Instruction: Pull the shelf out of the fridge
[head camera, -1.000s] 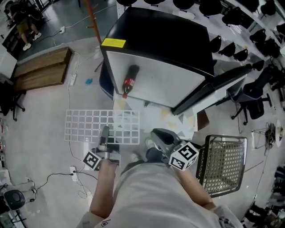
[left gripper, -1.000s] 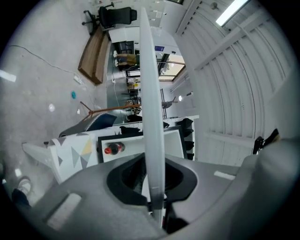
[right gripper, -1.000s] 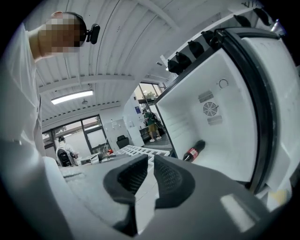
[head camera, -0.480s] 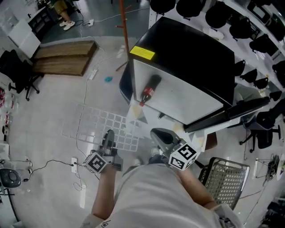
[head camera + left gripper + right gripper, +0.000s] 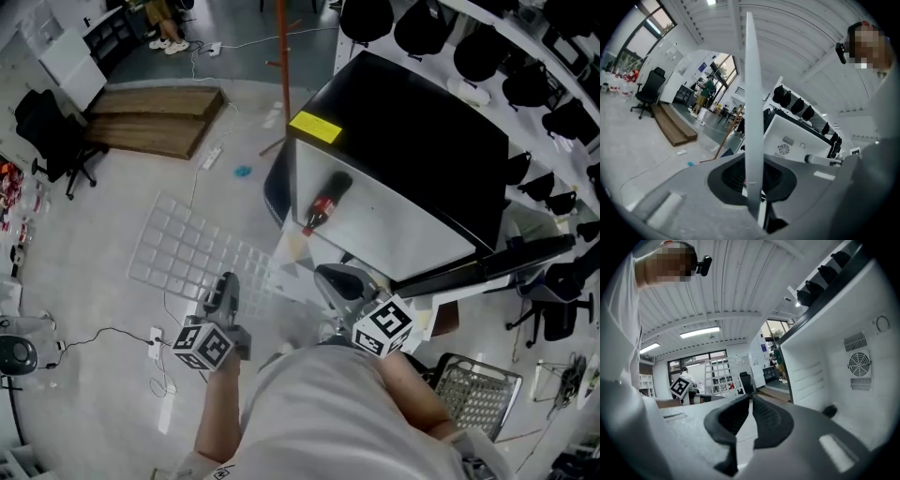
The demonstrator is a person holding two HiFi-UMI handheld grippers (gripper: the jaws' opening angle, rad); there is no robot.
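The white wire-grid shelf is out of the fridge, held above the pale grey floor to the left of the cabinet in the head view. Its near edge sits in the left gripper, whose fingers are clamped on that edge. In the left gripper view the shelf shows edge-on as a narrow white bar rising from between them. The right gripper hangs just beside the left one, closer to the fridge and clear of the shelf, its dark fingers brought together with nothing between them. Beyond both stands the boxy fridge with a black outer shell and white interior, a yellow label on its top corner, and its dark door swung open to the right. A dark cola bottle with a red label lies inside the white compartment. Farther off, brown wooden boards rest on the floor at the upper left, and a metal mesh basket stands at the lower right.
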